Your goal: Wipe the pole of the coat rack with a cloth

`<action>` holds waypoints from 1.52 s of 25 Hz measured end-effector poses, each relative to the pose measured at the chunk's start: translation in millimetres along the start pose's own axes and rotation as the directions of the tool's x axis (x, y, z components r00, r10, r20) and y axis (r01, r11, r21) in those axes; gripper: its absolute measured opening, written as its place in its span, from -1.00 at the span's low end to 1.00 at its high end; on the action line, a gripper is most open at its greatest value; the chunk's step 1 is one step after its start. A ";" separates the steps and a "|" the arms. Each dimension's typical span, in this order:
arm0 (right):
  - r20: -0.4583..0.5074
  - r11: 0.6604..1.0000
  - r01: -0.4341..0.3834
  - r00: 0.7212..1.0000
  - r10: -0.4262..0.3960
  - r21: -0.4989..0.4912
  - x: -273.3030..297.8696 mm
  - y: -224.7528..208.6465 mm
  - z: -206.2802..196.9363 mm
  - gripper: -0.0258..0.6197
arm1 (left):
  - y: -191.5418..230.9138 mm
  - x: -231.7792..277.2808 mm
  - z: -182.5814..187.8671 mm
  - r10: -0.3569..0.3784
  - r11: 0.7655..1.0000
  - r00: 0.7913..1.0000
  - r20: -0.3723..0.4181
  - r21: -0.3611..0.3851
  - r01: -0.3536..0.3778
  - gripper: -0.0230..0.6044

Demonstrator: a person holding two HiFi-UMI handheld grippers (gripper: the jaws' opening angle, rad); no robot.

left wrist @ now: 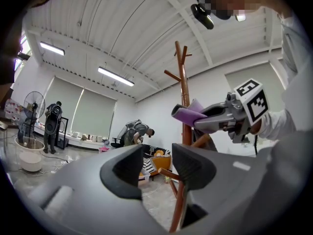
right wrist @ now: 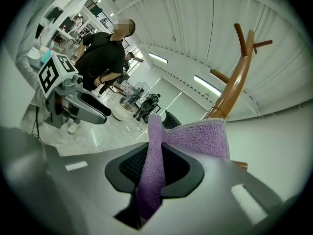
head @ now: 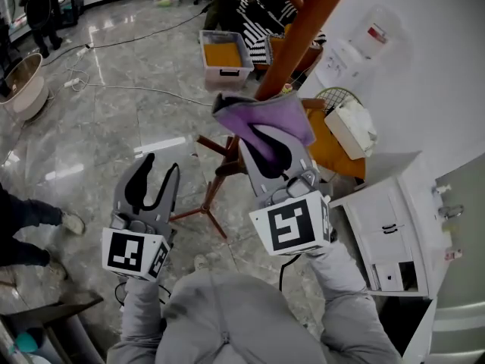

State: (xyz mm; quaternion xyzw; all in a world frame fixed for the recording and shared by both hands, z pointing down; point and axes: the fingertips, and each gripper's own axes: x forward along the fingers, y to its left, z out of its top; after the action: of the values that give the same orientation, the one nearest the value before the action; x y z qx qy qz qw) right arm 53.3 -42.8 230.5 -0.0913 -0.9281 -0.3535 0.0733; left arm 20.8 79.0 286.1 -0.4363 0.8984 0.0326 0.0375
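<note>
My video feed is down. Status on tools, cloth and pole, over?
Right tool shut on purple cloth. Left tool open, empty. Cloth up beside the pole, contact unclear. Nothing between them.

the coat rack pole (head: 303, 29) runs out of the head view's top edge, so its hooks are cut off there. a purple cloth (head: 265, 116) drapes over the tips of the right tongs (head: 261, 139) and covers the stretch of pole behind it. the rack's feet (head: 189, 214) are partly hidden behind those tongs. in the left gripper view, one jaw of the left tongs (left wrist: 156, 170) blocks part of the lower pole. a bent-over person (left wrist: 138, 131) at the back is too small to make out.
</note>
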 end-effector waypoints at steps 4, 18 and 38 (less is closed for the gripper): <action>-0.026 0.989 -0.108 0.994 0.111 0.102 -2.9 6.0 -4.2 -0.73 | -5.2 7.8 -3.1 -0.001 1.000 1.000 0.001 -0.001 0.001 -0.27; 0.101 0.946 -0.215 0.976 0.196 0.242 -15.6 -0.8 13.1 -0.73 | -2.9 46.4 1.0 -0.026 0.999 1.000 -0.013 0.030 0.026 -0.27; -0.134 0.752 0.598 0.799 -0.586 0.277 -5.0 -53.6 87.2 -0.73 | 78.9 200.3 17.7 -0.624 0.782 0.781 0.041 0.048 0.622 -0.27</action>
State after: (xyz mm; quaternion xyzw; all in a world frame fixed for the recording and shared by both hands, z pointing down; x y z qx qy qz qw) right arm 40.1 -24.3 130.5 0.2265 -0.9505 -0.2125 -0.0112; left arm -164.0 -27.3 251.3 -0.7067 0.7031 0.0162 0.0777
